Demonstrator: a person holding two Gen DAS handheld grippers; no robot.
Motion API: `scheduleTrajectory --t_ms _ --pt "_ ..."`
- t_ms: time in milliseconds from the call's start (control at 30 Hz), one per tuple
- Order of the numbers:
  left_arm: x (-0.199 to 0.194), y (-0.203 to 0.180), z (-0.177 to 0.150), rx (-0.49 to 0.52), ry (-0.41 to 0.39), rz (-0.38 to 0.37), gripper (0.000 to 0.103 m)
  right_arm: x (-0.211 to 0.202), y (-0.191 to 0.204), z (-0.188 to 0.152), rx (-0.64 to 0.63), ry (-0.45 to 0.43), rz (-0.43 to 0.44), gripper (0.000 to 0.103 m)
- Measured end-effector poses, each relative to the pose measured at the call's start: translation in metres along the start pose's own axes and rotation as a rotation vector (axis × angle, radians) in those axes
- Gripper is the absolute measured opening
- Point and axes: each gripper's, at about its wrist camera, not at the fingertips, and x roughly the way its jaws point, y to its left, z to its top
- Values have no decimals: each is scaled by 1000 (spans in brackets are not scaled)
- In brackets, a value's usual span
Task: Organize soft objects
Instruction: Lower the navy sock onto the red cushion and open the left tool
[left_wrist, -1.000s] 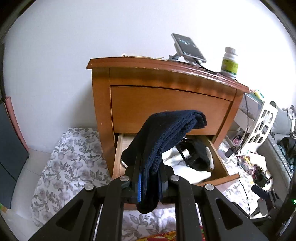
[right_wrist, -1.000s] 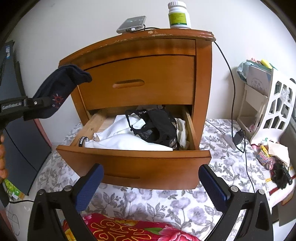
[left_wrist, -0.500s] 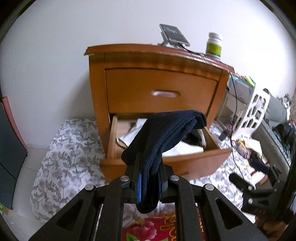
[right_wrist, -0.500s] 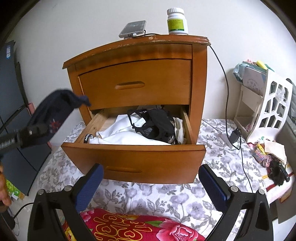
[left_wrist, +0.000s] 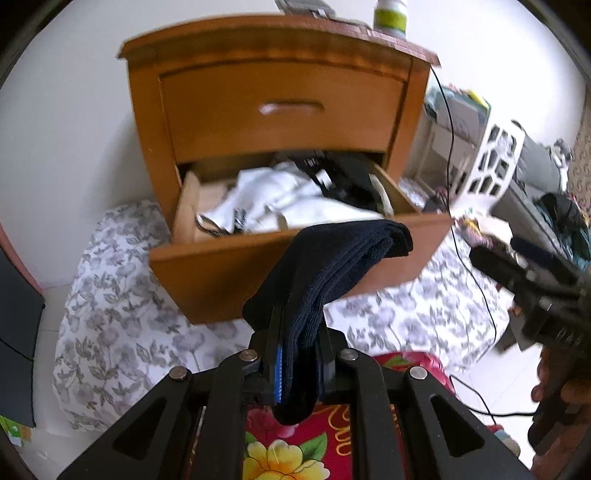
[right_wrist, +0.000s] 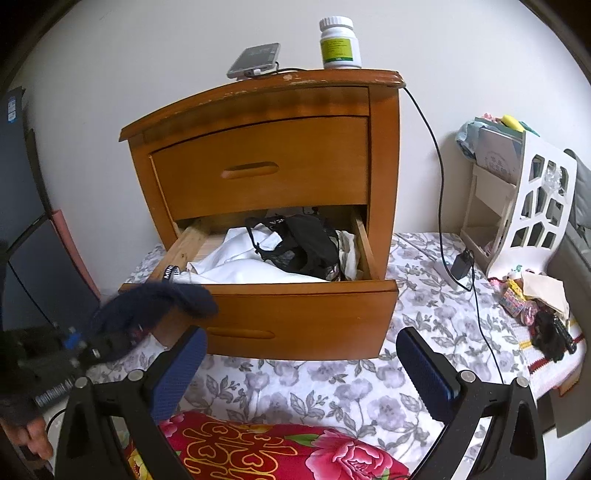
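Observation:
A folded dark navy sock (left_wrist: 332, 273) sticks up from my left gripper (left_wrist: 297, 332), which is shut on its lower part. In the right wrist view the same sock (right_wrist: 159, 302) hangs low at the left, in front of the drawer's left corner. The nightstand's lower drawer (right_wrist: 303, 317) stands pulled out, holding white clothes (right_wrist: 240, 266) and a black garment (right_wrist: 303, 243). From the left wrist view the drawer (left_wrist: 207, 273) lies beyond the sock. My right gripper (right_wrist: 303, 369) is open and holds nothing, below the drawer front.
On the nightstand top stand a white pill bottle (right_wrist: 340, 44) and a phone (right_wrist: 255, 61), with a black cable (right_wrist: 439, 192) running down the right side. A white cut-out rack (right_wrist: 532, 206) stands at the right. A floral sheet (right_wrist: 332, 384) and red blanket (right_wrist: 258, 450) lie below.
My left gripper has sunk and drawn back with the sock, from level with the upper drawer to the front of the lower one. The right gripper stays open and has barely moved.

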Motion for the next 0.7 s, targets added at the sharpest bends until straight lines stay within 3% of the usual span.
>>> scheduleTrajectory --t_ms 367,700 --pt "64 -7 -12 52 140 43 13 17 -18 -5 36 42 -28 103" --pt "133 -27 -19 208 269 36 13 34 -22 -7 32 85 -30 103"
